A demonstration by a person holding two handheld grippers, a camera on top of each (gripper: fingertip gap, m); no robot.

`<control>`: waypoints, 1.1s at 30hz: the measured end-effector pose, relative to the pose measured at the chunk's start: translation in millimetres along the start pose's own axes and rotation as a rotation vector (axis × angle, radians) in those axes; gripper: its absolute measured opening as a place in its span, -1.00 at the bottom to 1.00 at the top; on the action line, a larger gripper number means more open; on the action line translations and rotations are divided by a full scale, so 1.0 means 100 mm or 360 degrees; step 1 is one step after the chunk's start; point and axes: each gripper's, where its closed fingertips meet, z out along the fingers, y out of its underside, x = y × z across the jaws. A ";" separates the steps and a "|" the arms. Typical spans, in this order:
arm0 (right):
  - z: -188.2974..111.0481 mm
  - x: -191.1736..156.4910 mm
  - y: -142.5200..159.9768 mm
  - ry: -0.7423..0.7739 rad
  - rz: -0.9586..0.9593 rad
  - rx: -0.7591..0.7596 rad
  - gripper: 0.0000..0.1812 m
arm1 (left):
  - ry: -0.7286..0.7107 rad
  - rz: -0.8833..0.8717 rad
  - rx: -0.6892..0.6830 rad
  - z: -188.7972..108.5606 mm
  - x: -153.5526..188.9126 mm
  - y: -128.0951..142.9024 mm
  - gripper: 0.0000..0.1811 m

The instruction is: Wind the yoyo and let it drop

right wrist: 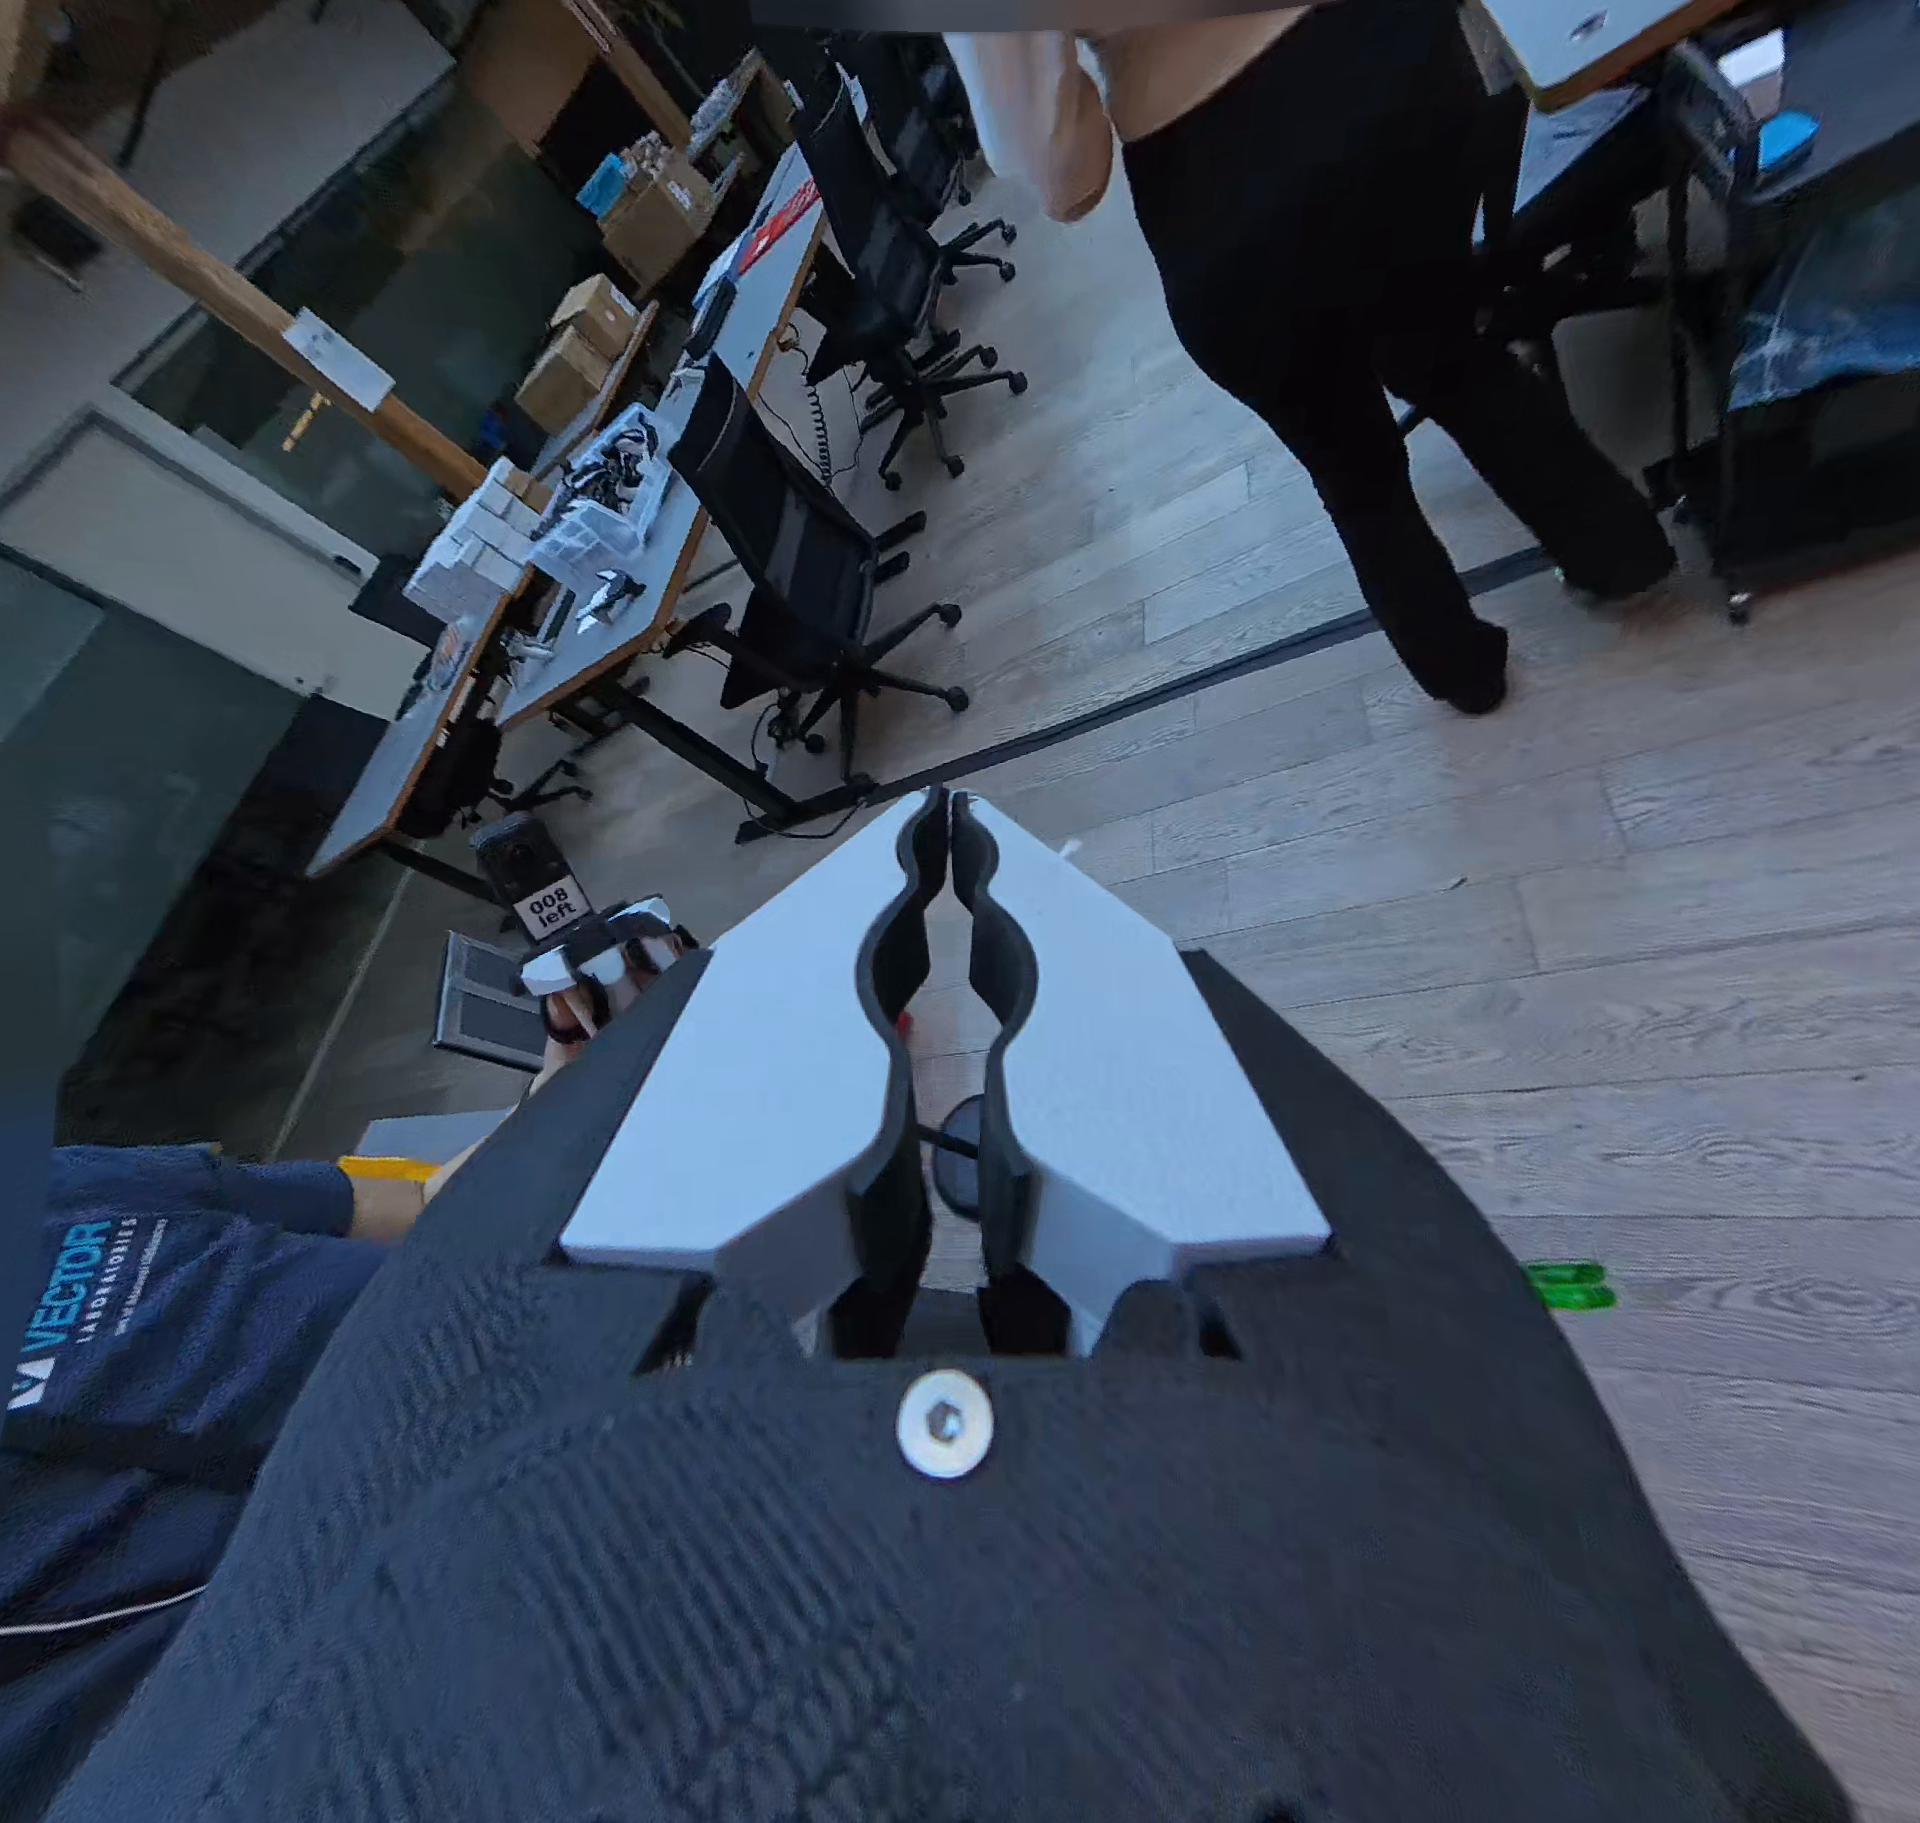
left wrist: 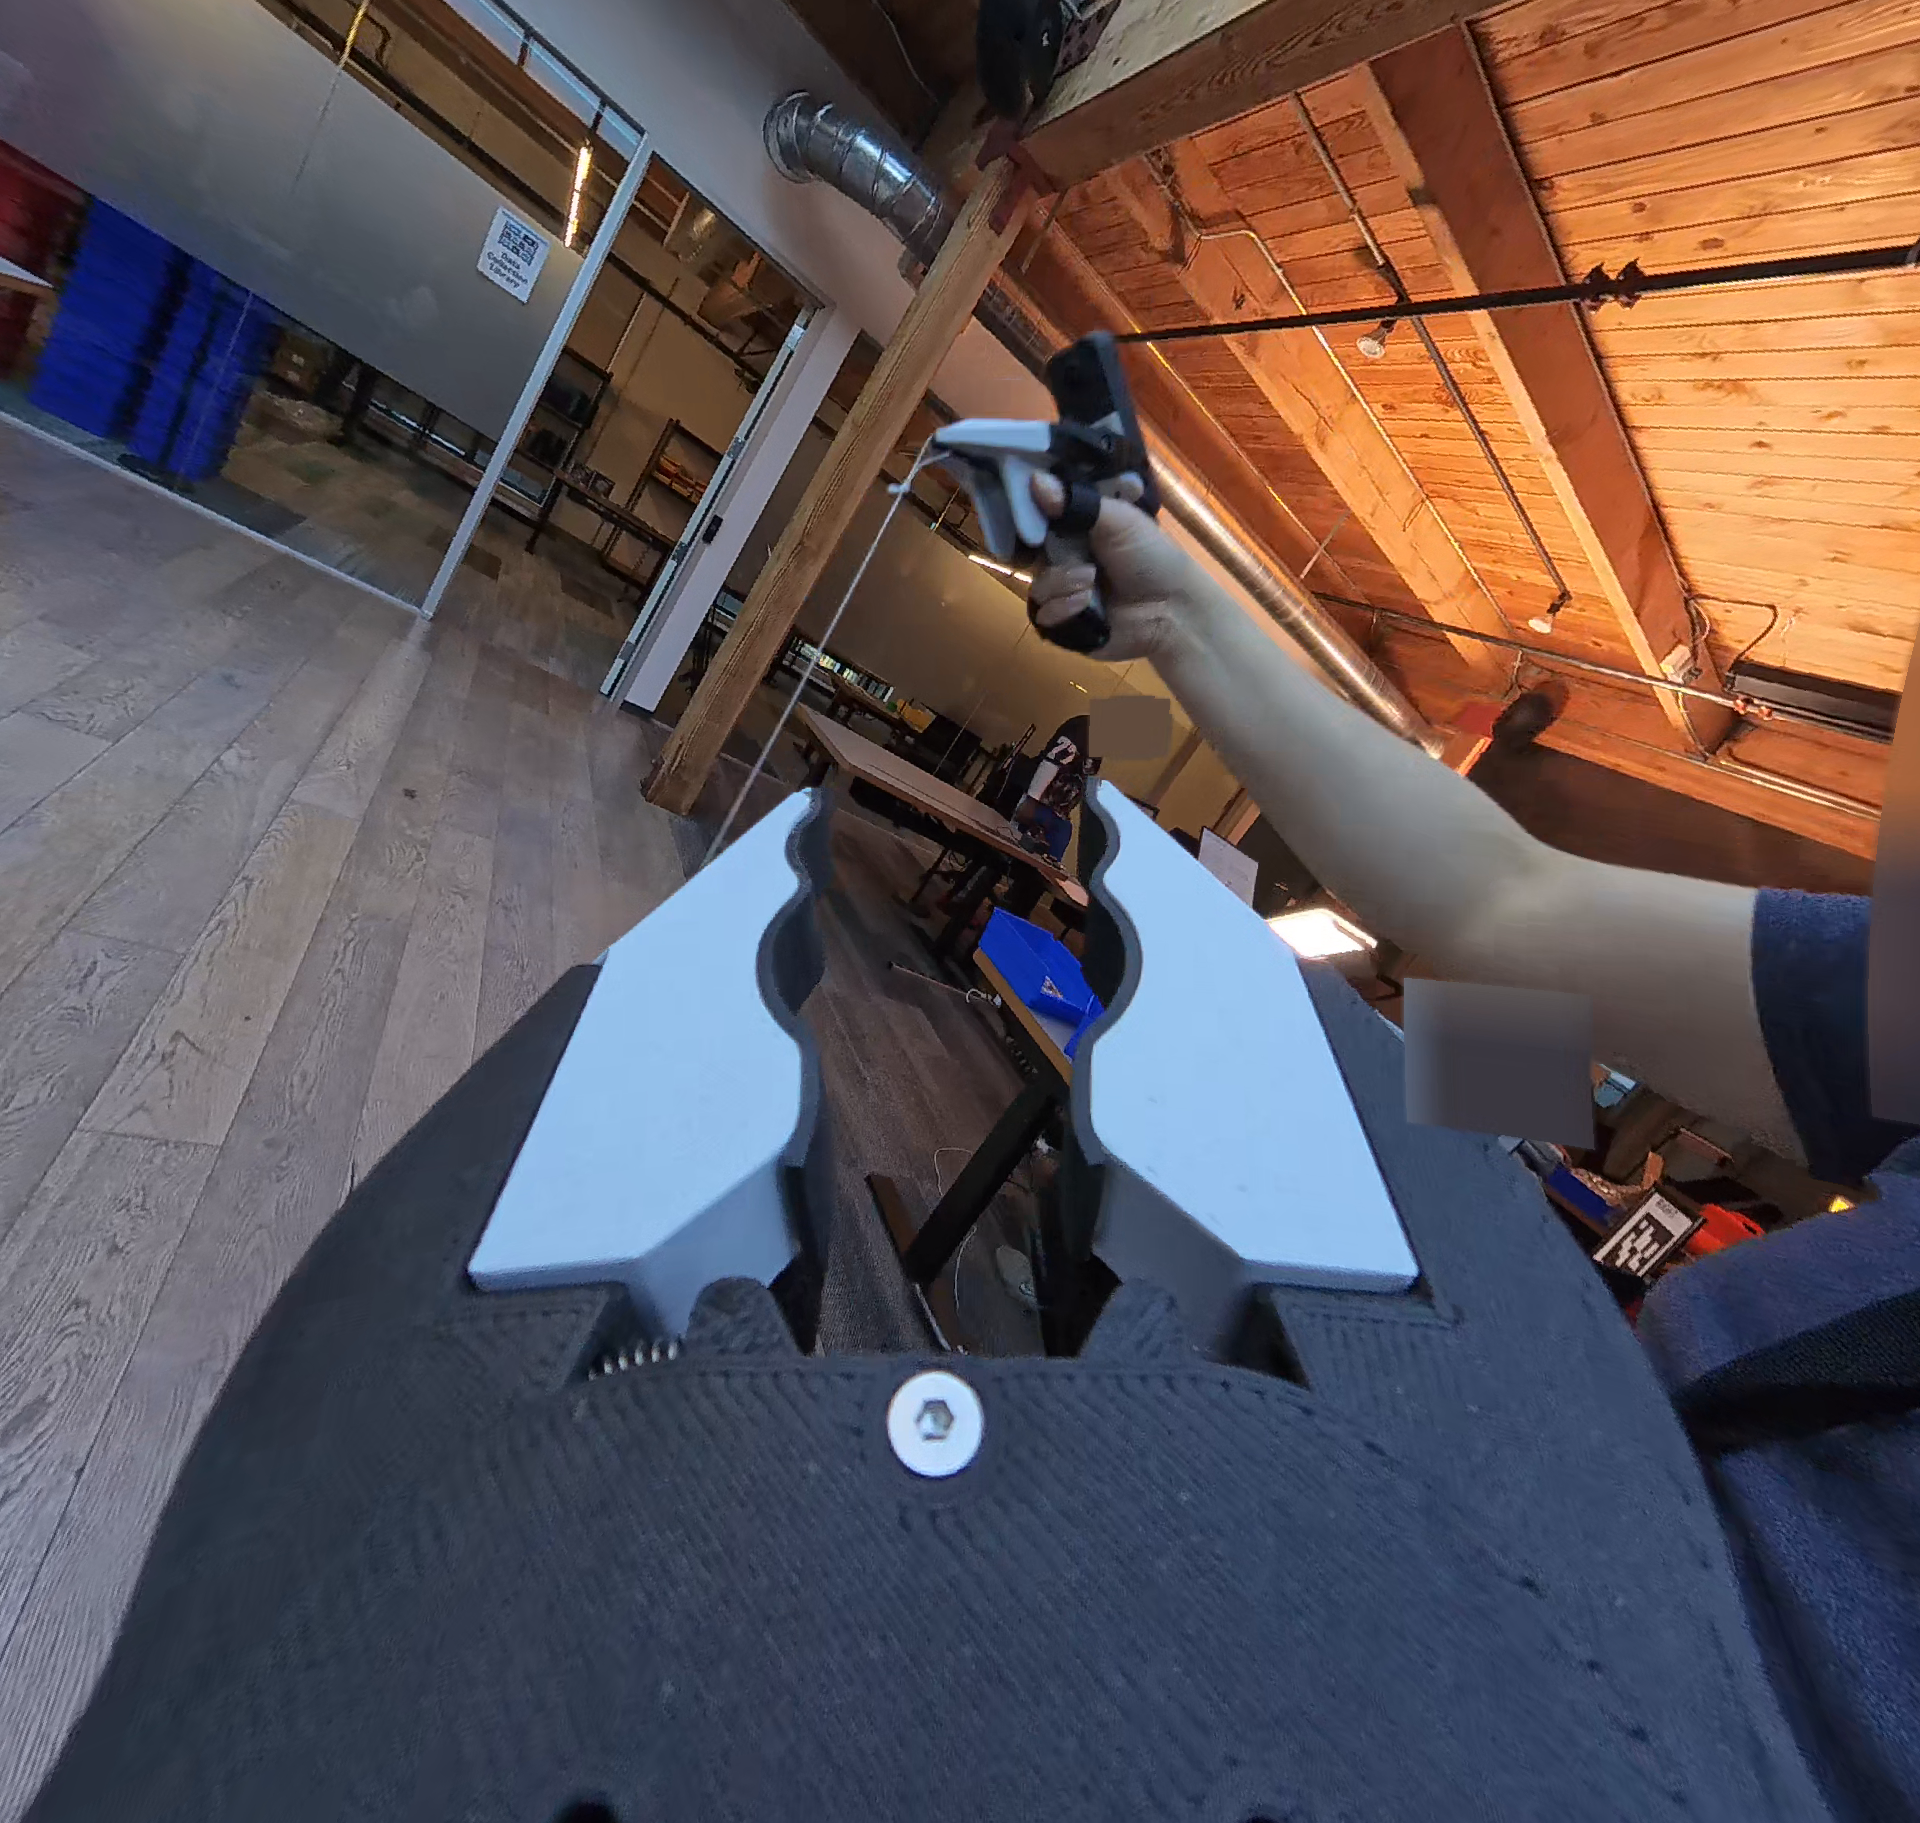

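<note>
Two grippers: my right gripper [right wrist: 951,807] was raised with its fingers together on the string [left wrist: 800,672], while my left gripper [left wrist: 951,817] stood apart, empty, beside the string

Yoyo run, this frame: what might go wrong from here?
1. The thin white string seems pinched only at the very tips of the right gripper; a tug may pull it free.
2. The string passes behind the outer edge of the open left gripper, not between its fingers, so closing now would likely miss it.
3. The yoyo is out of view, and a person in black trousers stands nearby; a swing might reach them.
</note>
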 end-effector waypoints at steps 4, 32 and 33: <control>0.09 0.52 0.42 -0.0003 0.0252 0.0010 -1.00 | -0.0005 -0.0027 -0.0056 0.01 0.01 0.09 -0.49; -0.32 -0.42 -0.82 0.0433 -0.0213 0.0001 -1.00 | 0.0211 -0.0065 -0.0166 0.29 0.30 0.20 -0.48; -0.14 -0.17 -0.49 0.0395 -0.0138 -0.0055 -1.00 | 0.0191 -0.0067 -0.0162 0.25 0.28 0.21 -0.48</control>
